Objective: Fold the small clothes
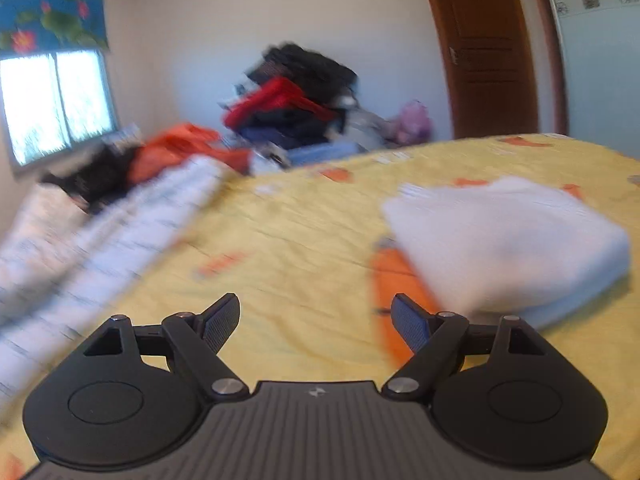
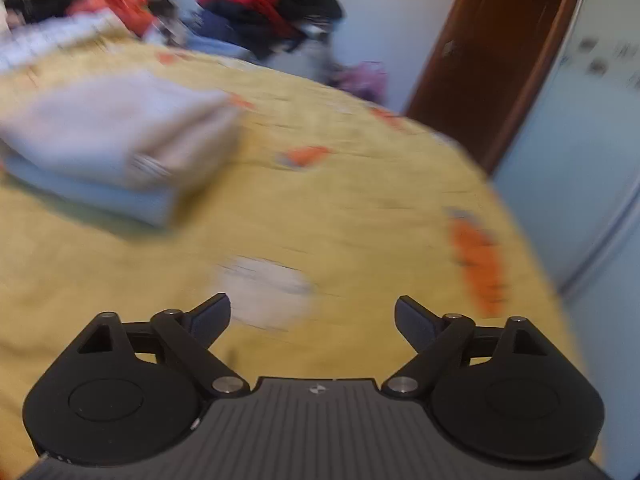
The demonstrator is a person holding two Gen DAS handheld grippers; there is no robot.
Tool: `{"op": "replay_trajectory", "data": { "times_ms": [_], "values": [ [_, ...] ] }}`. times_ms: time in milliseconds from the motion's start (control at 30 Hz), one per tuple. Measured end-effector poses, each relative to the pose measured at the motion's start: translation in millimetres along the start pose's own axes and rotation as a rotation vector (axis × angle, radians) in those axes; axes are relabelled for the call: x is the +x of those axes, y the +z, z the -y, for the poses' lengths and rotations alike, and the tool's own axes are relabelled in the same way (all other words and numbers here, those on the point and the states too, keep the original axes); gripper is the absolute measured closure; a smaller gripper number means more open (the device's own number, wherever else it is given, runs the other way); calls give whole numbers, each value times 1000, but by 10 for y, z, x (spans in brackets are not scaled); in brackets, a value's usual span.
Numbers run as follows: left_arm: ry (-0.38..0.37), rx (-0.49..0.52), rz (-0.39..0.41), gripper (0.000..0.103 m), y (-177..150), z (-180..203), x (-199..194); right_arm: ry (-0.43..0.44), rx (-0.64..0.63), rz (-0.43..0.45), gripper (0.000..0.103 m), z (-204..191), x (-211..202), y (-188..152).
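A folded stack of pale clothes (image 1: 508, 236) lies on the yellow bedspread (image 1: 288, 248), ahead and to the right of my left gripper (image 1: 316, 322). The left gripper is open and empty above the bedspread. In the right wrist view the same stack (image 2: 116, 140) lies ahead to the left, white on top and light blue beneath. My right gripper (image 2: 312, 318) is open and empty, with a white round print (image 2: 266, 292) on the bedspread (image 2: 360, 208) just beyond its left finger. Both views are blurred by motion.
A white patterned quilt (image 1: 104, 240) lies along the left of the bed. A heap of red, black and orange clothes (image 1: 288, 100) sits beyond the far edge. A brown door (image 1: 488, 48) and a window (image 1: 56, 104) are behind. The bed's edge curves at right (image 2: 520, 216).
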State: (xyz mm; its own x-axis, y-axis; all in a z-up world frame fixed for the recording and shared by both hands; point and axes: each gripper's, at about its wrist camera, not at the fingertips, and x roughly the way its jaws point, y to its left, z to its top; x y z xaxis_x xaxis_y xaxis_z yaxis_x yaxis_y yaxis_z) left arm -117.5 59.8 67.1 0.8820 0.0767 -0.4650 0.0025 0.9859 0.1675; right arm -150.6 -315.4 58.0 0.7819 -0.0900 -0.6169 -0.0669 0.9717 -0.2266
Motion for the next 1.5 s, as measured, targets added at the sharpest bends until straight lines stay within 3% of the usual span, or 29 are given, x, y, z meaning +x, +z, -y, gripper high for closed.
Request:
{"op": "replay_trajectory", "data": {
  "times_ms": [33,100,200,333,467,667,1500],
  "values": [
    [-31,-30,-49,20,-31,164,98,82,50,7,6,-98,55,40],
    [-105,-55,-119,20,-76,450,212,138,82,9,5,-348,171,156],
    [-111,-38,-133,20,-161,709,282,137,89,0,2,-692,370,322],
    [-90,-34,-166,19,-311,774,406,100,90,-85,1,-984,618,330],
    [-91,-134,-202,0,-361,638,490,96,215,-18,0,-1002,601,168],
    [-85,-132,-200,0,-367,647,515,70,221,26,0,-1055,591,76],
    [-88,-131,-200,0,-367,652,521,69,226,30,0,-1039,623,63]
  ]
}}
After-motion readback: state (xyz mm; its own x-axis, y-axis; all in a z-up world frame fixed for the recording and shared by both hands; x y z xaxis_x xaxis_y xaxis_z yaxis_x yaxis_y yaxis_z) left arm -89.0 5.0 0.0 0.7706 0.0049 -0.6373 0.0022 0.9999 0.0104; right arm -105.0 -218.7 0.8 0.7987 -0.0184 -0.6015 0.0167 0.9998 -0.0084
